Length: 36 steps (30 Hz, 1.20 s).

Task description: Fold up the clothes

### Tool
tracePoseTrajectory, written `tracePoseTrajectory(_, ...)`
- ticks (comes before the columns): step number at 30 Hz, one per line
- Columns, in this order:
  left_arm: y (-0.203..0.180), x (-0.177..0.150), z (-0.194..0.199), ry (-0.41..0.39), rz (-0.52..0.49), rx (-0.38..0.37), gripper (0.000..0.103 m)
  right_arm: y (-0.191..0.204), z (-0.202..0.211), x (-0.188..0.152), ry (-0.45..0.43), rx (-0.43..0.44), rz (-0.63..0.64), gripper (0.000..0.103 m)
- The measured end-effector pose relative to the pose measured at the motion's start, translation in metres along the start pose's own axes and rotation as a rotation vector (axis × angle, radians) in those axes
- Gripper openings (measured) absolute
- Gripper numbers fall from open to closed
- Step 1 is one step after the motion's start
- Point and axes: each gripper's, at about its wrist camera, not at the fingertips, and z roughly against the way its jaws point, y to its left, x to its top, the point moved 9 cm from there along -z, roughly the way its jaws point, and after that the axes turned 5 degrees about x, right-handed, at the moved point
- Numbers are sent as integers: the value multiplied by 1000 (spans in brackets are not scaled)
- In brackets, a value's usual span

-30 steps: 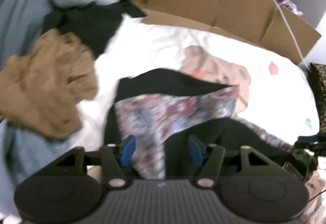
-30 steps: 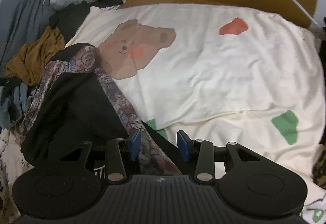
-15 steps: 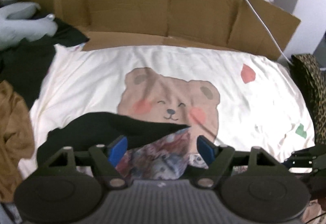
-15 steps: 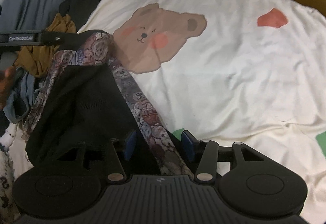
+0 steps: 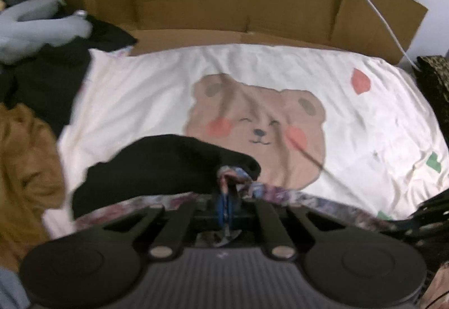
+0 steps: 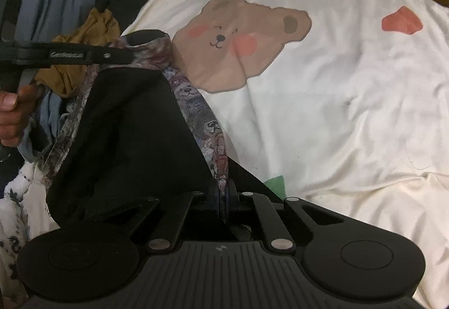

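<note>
A black garment (image 6: 134, 123) with a patterned bear-print lining hangs stretched between both tools above a cream bear-print sheet (image 6: 322, 101). My right gripper (image 6: 224, 196) is shut on the patterned edge (image 6: 207, 126) near the bottom centre of the right wrist view. At the far end of that edge, my left gripper (image 5: 226, 203) is shut on a bunched corner of the same garment (image 5: 168, 165). From the right wrist view, the left gripper (image 6: 123, 56) reaches in from the left, held by a hand (image 6: 14, 112).
A cardboard wall (image 5: 238, 0) rings the sheet at the back. A mustard garment (image 5: 25, 168), dark clothes and a grey-blue plush (image 5: 36, 28) are piled at the left. A leopard-print item (image 5: 435, 78) lies at the right edge. A white cable (image 5: 378, 11) crosses the cardboard.
Both grippers have gone from open to shut on the garment's patterned edge. The left gripper swung right and forward, and the garment is now pulled taut between the two tools.
</note>
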Motion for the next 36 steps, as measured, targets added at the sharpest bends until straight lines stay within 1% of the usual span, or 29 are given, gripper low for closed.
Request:
tracePoseTrajectory(6, 45, -15, 34, 21, 62, 87, 3, 1, 22, 0, -44, -13, -12, 1)
tracePoseTrajectory(11, 84, -41, 68, 45, 117, 159, 3, 9, 41, -6, -63, -12, -15, 1)
tracePoseTrajectory(16, 109, -74, 85, 93, 163, 183, 3, 19, 51, -16, -63, -2, -20, 1)
tracePoseTrajectory(22, 139, -113, 105, 150, 217, 211, 3, 28, 57, -32, -30, -10, -22, 1)
tracePoseTrajectory(26, 158, -139, 118, 188, 254, 229, 2, 29, 65, -43, -3, -47, -18, 0)
tracePoseTrajectory(29, 172, -159, 129, 217, 281, 243, 2, 22, 76, -48, -6, -93, -33, 0)
tracePoseTrajectory(34, 176, -178, 128, 240, 330, 213, 2, 4, 102, -60, 6, -166, -47, 0)
tracePoseTrajectory(36, 173, -181, 126, 242, 332, 191, 2, -4, 113, -66, 10, -192, -61, 0)
